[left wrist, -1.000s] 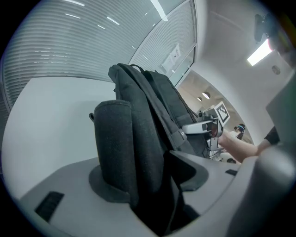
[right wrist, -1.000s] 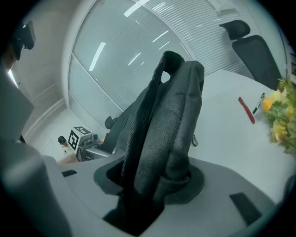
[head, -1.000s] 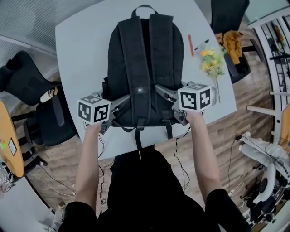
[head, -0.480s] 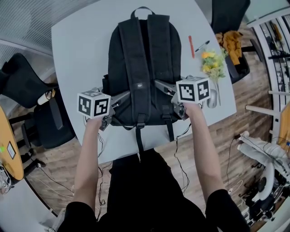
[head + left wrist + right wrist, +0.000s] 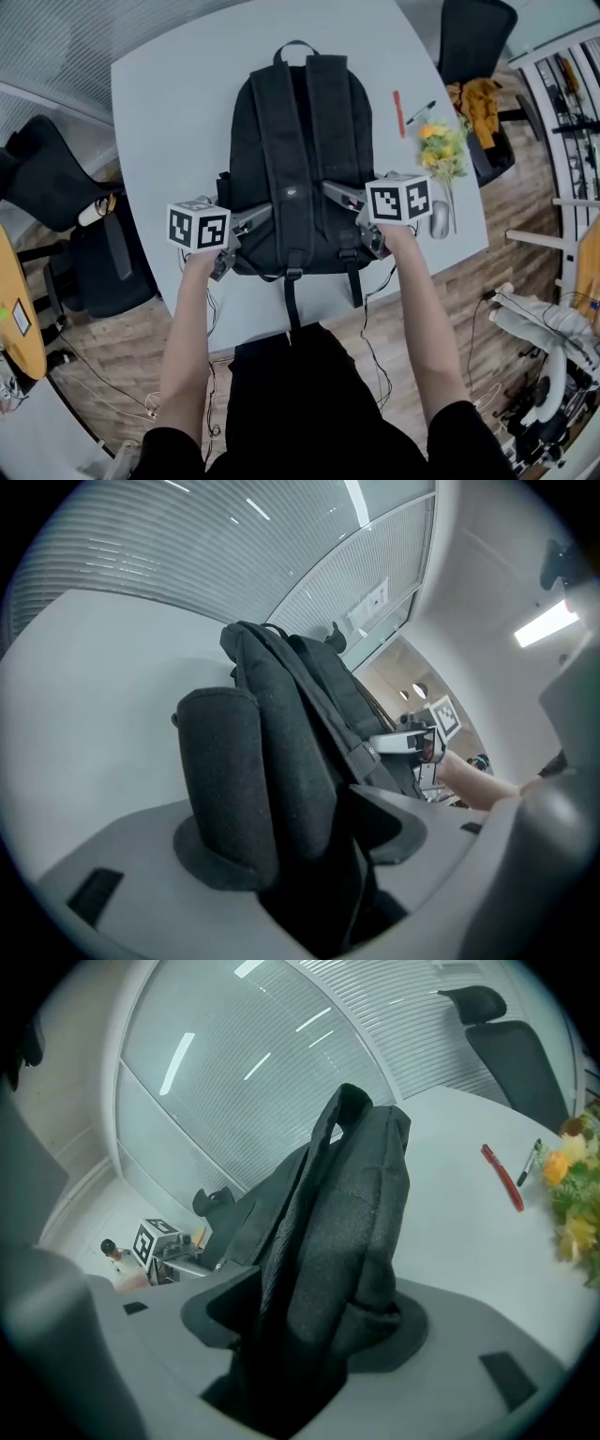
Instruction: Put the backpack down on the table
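Nearest me, the left gripper (image 5: 247,221) has the backpack (image 5: 295,131) by its 7 o'clock corner and the right gripper (image 5: 341,196) by its 5 o'clock corner. Both sets of jaws are opening, with black fabric bunched between the pads. The backpack lies flat on the grey table (image 5: 169,112) (straps up), handle toward 12 o'clock. Beyond, a red pen (image 5: 397,101) and flowers (image 5: 442,150) lie at 2 o'clock
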The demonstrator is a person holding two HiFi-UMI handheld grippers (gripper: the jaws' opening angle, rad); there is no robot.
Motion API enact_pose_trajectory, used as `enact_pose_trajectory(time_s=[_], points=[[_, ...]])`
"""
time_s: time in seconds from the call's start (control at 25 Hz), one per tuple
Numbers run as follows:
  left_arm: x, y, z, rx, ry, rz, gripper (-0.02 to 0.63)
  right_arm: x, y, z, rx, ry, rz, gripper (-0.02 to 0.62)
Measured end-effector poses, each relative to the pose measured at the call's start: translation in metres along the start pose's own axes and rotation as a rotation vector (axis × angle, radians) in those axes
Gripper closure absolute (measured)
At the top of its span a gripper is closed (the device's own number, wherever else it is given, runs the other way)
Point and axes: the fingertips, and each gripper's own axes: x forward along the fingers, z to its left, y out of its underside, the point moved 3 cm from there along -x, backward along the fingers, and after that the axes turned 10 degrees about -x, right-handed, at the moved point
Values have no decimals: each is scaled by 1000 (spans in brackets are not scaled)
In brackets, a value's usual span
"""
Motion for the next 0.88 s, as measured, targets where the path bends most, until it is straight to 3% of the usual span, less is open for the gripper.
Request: enact_pose_trajectory(time_s=[0.6,0.88], points=[[10,-1,17,-47,33,8,293,16,3,-21,48,29,60,270],[13,-2,22,-62,4,1,255,18,5,-28,62,61,90,232]])
